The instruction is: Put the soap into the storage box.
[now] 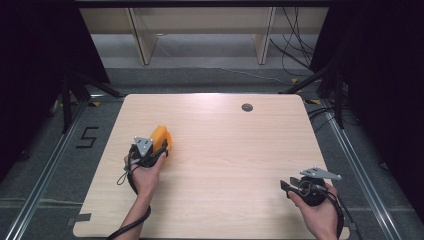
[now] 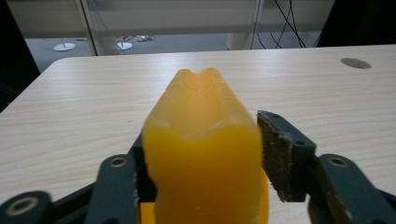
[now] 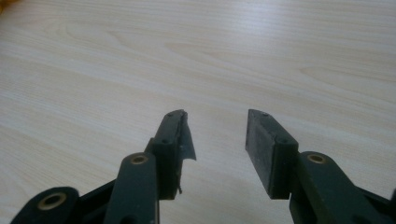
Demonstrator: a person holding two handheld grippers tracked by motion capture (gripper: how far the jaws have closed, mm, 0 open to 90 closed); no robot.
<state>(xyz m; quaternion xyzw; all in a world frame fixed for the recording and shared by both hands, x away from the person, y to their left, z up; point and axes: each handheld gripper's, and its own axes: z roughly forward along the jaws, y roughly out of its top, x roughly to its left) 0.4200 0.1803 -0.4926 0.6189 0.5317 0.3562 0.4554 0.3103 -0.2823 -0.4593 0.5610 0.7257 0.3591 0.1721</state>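
An orange, waxy block with a notched top (image 1: 162, 136) stands on the left part of the wooden table (image 1: 225, 150). My left gripper (image 1: 154, 149), held in a hand, reaches around it from the near side. In the left gripper view the orange block (image 2: 203, 154) sits between the jaws. The right pad (image 2: 275, 154) stands just off its side and the left pad is hidden behind it, so my left gripper (image 2: 204, 130) is open. My right gripper (image 1: 286, 188) rests near the table's front right corner, pointing left. There my right gripper (image 3: 215, 128) is open over bare wood with nothing between its fingers.
A round grey cable hole (image 1: 247, 107) sits near the table's far edge, right of centre. Beyond the table stand pale shelf legs (image 1: 142, 40), with black cables (image 1: 295, 50) on the floor. Dark stands flank both sides. A black "5" mark (image 1: 88, 137) lies on the floor at the left.
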